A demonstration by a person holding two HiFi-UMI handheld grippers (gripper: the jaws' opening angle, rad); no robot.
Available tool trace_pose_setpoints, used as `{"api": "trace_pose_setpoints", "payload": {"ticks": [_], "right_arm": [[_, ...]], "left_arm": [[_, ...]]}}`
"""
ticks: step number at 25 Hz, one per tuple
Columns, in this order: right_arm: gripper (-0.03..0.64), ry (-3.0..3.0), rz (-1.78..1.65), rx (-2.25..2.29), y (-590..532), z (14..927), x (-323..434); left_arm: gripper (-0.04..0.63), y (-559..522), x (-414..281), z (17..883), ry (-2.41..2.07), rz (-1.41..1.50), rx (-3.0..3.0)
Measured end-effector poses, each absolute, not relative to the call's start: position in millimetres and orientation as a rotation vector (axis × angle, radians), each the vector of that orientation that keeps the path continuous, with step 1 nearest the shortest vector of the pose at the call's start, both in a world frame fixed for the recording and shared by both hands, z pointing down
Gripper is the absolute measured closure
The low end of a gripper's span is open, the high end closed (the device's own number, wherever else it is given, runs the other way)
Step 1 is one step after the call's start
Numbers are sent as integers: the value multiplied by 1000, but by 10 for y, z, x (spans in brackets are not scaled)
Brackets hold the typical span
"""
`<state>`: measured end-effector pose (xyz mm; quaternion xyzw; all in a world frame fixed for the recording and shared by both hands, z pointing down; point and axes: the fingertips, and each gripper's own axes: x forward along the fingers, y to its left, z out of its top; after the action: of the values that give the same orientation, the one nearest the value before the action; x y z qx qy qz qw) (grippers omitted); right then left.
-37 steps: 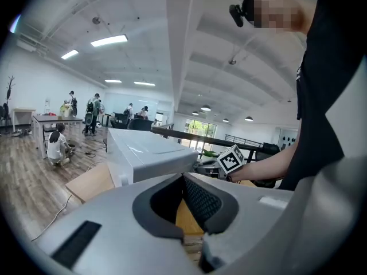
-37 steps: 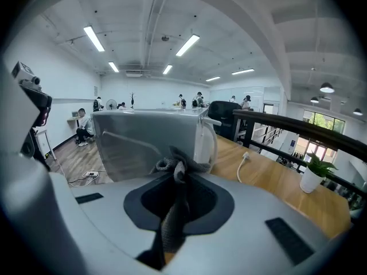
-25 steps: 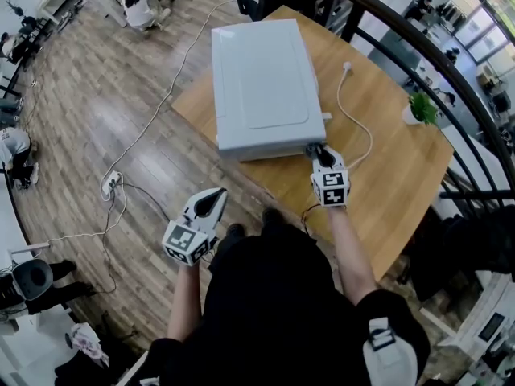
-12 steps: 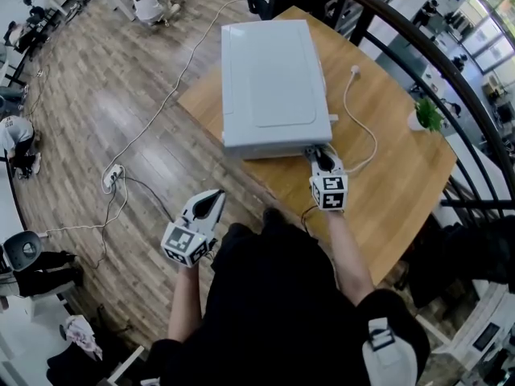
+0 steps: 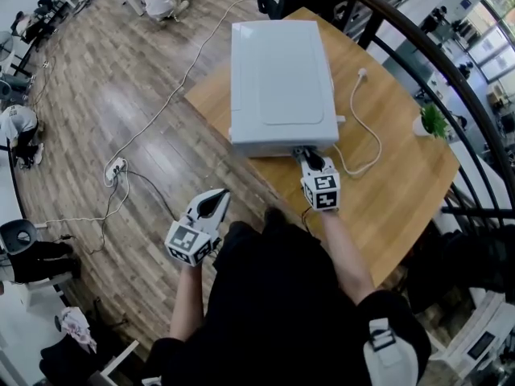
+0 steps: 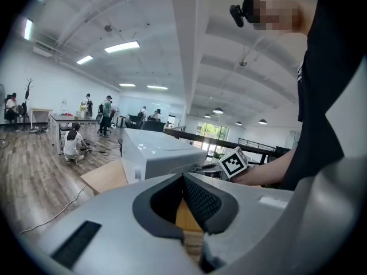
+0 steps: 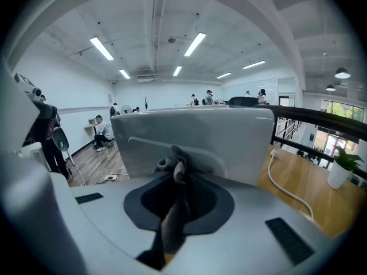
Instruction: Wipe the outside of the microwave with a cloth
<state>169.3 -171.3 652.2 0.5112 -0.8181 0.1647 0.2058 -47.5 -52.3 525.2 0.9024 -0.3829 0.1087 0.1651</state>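
A white microwave stands on a wooden table. The right gripper is shut on a grey cloth and holds its bunched end against the microwave's near face at its lower right part. In the right gripper view the cloth hangs pinched between the jaws. The left gripper hangs off the table's left side over the floor, jaws together with nothing in them; its view shows the microwave ahead and the right gripper's marker cube.
The microwave's white power cord loops over the table to its right. A small potted plant sits at the table's far right. A dark railing runs behind. A cable and power strip lie on the wooden floor at left.
The right gripper with the cloth has slid leftward along the microwave's near face. The left gripper has stayed about where it was.
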Motion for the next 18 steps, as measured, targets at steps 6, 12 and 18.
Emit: {"api": "trace_pose_setpoints", "payload": {"ticks": [6,12,18], "right_arm": [[584,-2312,438,1370,-1743,6509,1485],[584,-2354,434,1323,-1763,6429,1258],[584,-2383,440,1258,-1760,6474,1056]], "left_arm": [[595,-484,-588,5259,-1135,297,2557],[595,-437,-664,5224,-1169,284,2512],[595,-380,-751,5259,-1220,265,2497]]}}
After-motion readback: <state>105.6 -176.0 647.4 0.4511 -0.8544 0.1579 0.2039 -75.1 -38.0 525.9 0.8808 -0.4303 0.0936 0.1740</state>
